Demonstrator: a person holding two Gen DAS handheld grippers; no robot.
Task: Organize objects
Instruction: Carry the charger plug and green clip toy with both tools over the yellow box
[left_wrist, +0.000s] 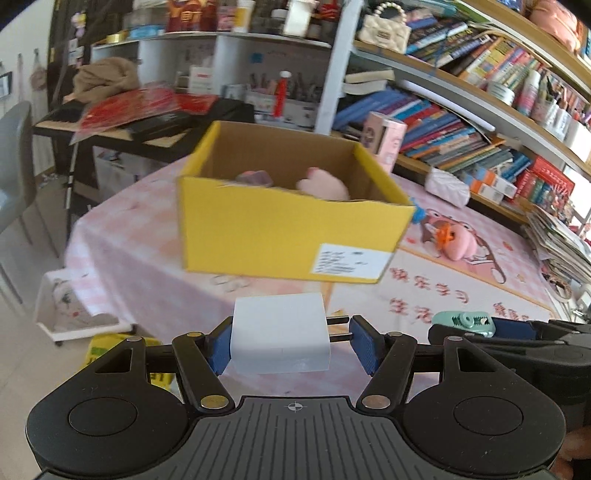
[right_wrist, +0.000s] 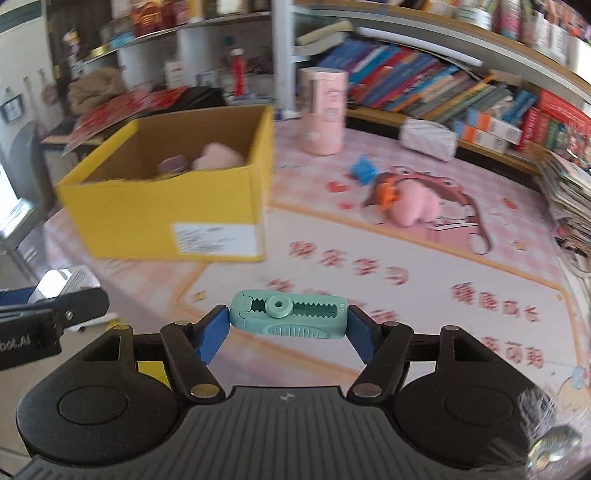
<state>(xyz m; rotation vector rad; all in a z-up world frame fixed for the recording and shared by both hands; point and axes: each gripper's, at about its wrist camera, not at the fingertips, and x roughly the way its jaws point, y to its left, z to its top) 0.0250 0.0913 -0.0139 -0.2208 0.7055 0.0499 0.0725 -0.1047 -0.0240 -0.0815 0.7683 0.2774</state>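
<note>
A lived-in home room — crammed bookshelves (left_wrist: 461, 122), a cartoon-print pink tablecloth (right_wrist: 406, 266), a plush toy (right_wrist: 413, 206).
</note>
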